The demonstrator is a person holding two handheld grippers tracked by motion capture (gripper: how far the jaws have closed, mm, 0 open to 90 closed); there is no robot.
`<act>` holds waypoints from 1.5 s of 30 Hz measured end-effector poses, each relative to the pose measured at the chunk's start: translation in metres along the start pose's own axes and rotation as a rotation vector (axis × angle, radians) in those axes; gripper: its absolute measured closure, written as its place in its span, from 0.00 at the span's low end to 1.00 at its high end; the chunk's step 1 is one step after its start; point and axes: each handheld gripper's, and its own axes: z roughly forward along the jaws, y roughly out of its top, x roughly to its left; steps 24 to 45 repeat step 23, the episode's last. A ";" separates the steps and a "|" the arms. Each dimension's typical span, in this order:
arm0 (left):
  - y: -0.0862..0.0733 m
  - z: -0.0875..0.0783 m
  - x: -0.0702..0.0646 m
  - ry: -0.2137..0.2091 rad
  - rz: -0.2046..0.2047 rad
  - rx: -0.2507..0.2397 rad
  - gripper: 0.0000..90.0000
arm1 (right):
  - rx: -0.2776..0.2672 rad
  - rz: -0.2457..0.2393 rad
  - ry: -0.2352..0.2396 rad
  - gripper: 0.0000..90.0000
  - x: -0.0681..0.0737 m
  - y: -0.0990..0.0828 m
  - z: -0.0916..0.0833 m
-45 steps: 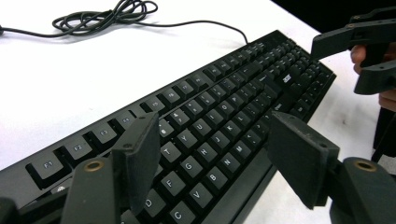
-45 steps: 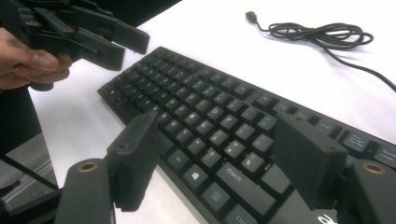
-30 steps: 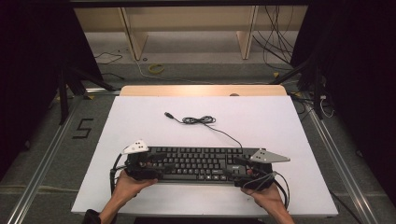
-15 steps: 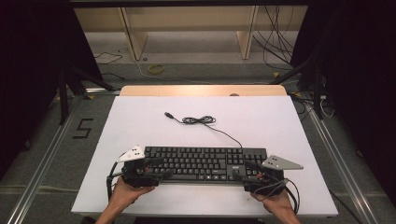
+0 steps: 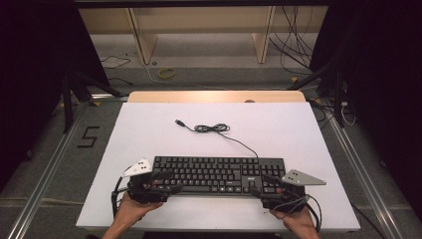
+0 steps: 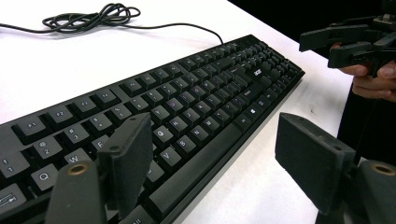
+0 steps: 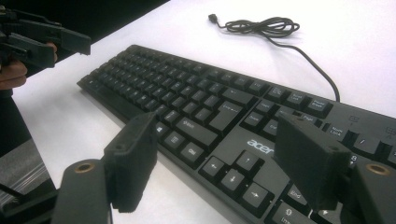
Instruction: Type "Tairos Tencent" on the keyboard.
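Observation:
A black keyboard lies flat near the front of the white table; its cable is coiled behind it. My left gripper is at the keyboard's left end, and its jaws have just been opening. In the left gripper view, that gripper is open astride the keyboard's front edge, pads clear of it. My right gripper is at the right end. In the right gripper view it stands open over the arrow keys of the keyboard, gripping nothing.
The table's near edge runs just behind both hands. Wooden shelving and loose floor cables lie beyond the far edge. Dark curtains flank both sides. The far half of the table holds just the coiled cable.
Both grippers have drawn back toward the near edge and slightly outward, uncovering the keyboard's ends. The keyboard has stayed where it was.

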 end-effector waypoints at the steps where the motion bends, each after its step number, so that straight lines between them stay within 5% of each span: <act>1: 0.000 0.000 0.000 -0.001 -0.004 0.001 0.30 | -0.001 0.001 0.000 0.34 0.000 0.000 0.000; 45: 0.000 0.000 0.002 0.003 -0.003 0.005 0.30 | -0.003 0.000 0.000 0.34 0.000 0.000 0.001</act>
